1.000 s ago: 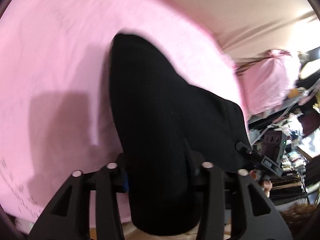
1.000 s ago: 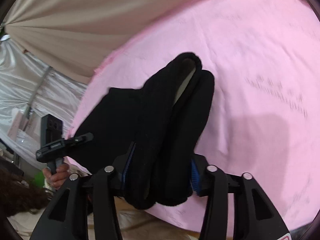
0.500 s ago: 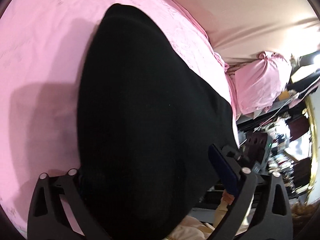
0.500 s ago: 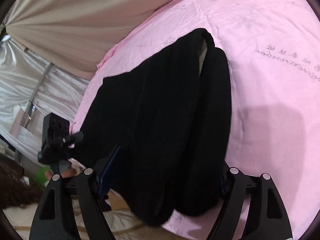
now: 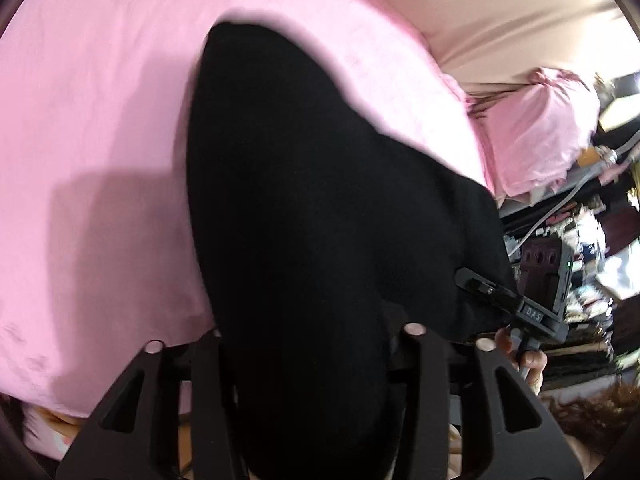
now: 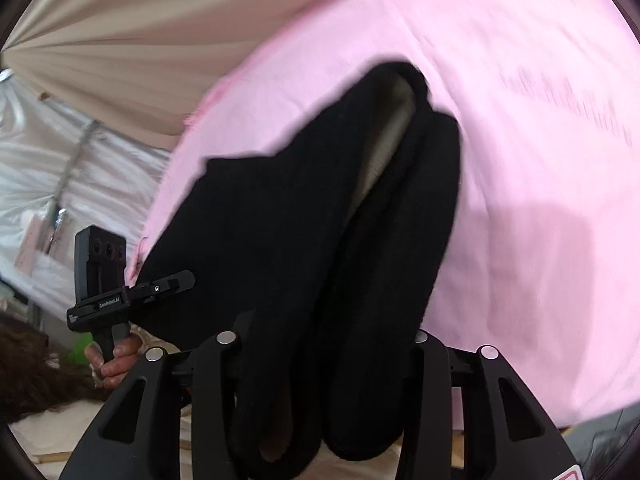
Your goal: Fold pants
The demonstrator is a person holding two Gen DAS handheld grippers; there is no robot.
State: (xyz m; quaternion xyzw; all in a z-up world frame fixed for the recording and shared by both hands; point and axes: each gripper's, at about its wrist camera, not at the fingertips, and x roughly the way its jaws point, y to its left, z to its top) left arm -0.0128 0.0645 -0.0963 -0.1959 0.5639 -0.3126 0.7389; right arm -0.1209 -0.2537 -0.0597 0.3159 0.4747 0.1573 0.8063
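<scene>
At the bottom of each wrist view, black fabric fills the gap between the fingers: the left gripper [image 5: 310, 344] is clamped on the black pants [image 5: 320, 220], and the right gripper [image 6: 322, 344] pinches their doubled folds. The pants run from 6 toward 12 o'clock over the pink sheet [image 5: 100, 100] of the bed. Beyond hangs a beige curtain [image 6: 140, 40].

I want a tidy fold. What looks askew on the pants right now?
In the right wrist view, the black pants gape at the far end, showing pale lining; the layers aren't flush. Nothing else stands out.
</scene>
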